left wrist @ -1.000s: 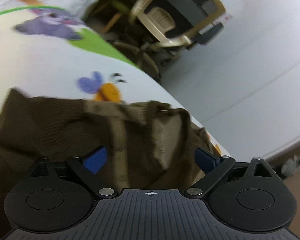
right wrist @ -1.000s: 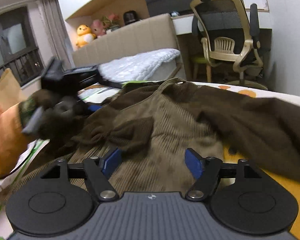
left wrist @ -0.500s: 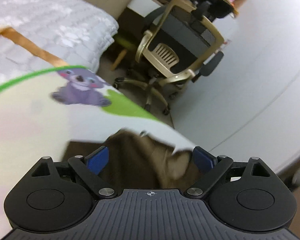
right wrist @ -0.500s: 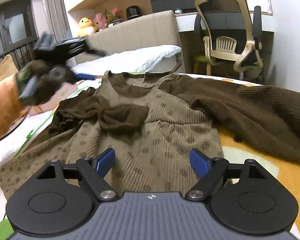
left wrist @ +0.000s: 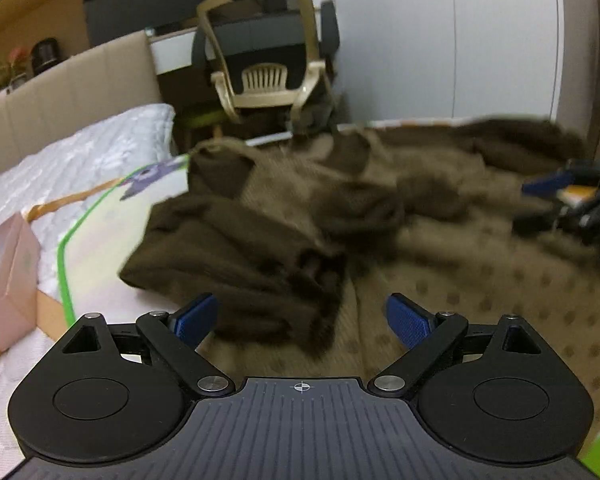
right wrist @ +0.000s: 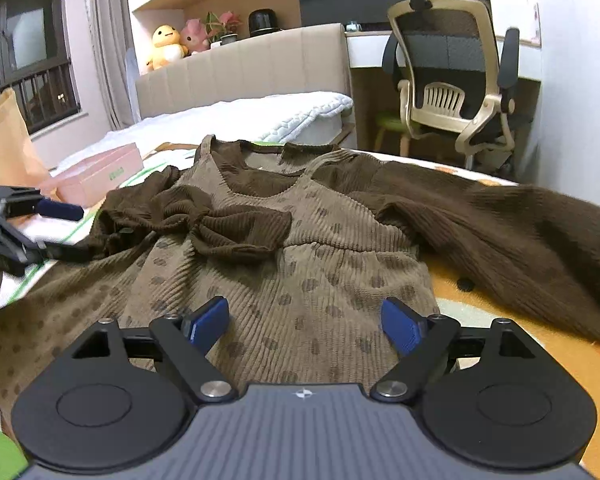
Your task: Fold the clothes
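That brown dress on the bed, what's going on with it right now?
A person holding a gripper in each hand is working on folding the brown polka-dot dress, which lies spread face up on a cartoon-print mat. One dark brown sleeve lies bunched across the chest; the other sleeve lies stretched out to the side. The left gripper and right gripper both hover near the skirt with jaws open, holding nothing. A pink box sits beside the dress.
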